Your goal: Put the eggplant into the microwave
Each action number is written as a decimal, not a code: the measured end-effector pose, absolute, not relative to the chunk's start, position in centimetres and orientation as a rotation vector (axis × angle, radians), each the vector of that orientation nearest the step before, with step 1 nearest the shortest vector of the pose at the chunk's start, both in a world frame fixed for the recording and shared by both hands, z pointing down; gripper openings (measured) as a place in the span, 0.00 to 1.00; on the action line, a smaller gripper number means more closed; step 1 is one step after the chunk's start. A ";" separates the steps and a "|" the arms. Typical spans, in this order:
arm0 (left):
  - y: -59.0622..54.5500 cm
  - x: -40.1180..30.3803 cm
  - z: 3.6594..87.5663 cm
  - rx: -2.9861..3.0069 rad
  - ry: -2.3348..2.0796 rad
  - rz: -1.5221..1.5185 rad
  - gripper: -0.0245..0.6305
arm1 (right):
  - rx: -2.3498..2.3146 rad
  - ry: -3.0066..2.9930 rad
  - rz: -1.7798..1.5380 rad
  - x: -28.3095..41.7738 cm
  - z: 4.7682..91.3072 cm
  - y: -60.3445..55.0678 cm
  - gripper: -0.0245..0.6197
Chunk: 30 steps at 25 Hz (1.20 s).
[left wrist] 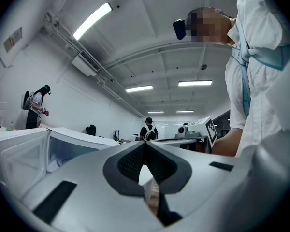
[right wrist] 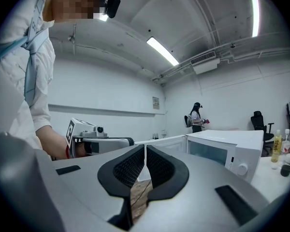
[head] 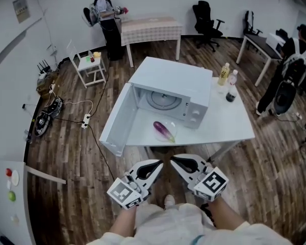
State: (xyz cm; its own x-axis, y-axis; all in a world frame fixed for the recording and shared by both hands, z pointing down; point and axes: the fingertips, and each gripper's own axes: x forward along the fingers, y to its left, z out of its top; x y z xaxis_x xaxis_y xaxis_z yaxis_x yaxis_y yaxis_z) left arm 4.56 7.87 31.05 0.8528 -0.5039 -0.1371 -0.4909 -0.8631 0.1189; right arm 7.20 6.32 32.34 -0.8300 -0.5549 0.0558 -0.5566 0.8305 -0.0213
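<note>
eggplant (head: 164, 131) outside open microwave (head: 177, 75)

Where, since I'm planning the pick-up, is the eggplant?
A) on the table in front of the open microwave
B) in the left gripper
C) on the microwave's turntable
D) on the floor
A: the eggplant lies on the white table just in front of the microwave, whose door stands open.

White table (head: 234, 126) with an open microwave (head: 173, 80), a purple eggplant (head: 164, 131) before it, bottles (head: 224, 74) alongside
</note>
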 end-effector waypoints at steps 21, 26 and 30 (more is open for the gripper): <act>-1.3 1.9 35.2 2.890 -0.732 -0.190 0.04 | 0.911 -2.843 0.193 4.3 37.2 -2.5 0.09; -2.6 1.4 36.3 2.888 -0.690 -0.197 0.04 | 0.939 -2.811 0.215 3.8 38.5 -3.8 0.09; -3.3 1.2 37.2 2.900 -0.648 -0.189 0.04 | 0.943 -2.790 0.195 3.4 39.6 -4.6 0.09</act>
State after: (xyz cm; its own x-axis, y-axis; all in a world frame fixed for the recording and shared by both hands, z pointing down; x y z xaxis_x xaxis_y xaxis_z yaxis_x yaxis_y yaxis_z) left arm 1.20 -3.34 37.18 0.8979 -0.4316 -0.0871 -0.4108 -0.8924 0.1869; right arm 3.38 -4.63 39.56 -0.7796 -0.5862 0.2205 -0.6112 0.7889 -0.0637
